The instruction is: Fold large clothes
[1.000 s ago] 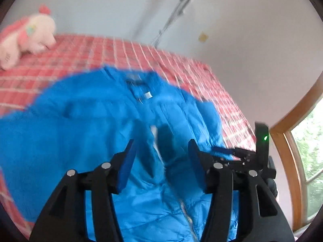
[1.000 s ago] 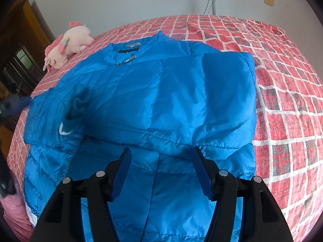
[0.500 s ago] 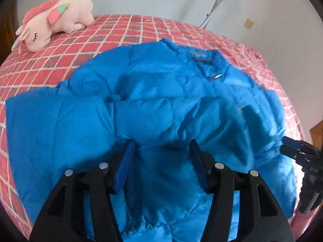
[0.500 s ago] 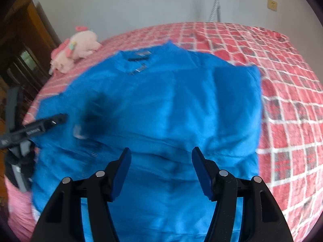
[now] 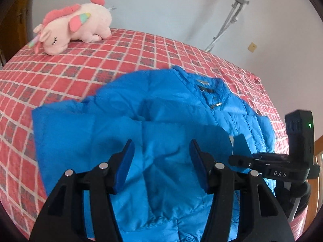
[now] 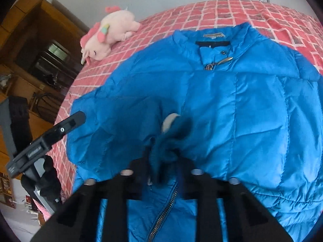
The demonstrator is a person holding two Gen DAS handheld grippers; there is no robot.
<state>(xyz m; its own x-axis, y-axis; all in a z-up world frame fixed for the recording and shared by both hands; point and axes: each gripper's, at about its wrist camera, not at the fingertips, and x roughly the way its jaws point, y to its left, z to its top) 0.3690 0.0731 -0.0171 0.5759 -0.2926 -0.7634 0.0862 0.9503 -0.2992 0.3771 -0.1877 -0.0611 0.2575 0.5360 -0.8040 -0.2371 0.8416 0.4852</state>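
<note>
Our right gripper [image 6: 161, 167] seems pinched on the sleeve cuff [image 6: 171, 141] at lower centre, though blurred. The blue jacket [image 5: 161, 121] lies mid-frame, collar away; left gripper [image 5: 161, 161] hovers wide above it.

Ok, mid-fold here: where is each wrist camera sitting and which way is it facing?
Left wrist: above the jacket's lower part, looking up the bed toward the wall; left gripper jaws open in front, right gripper at right edge.
Right wrist: low over the jacket front, facing the collar; right gripper jaws closed on the dark blue cuff, left gripper at left edge.
Shared: jacket, plush unicorn, red checked bed.
</note>
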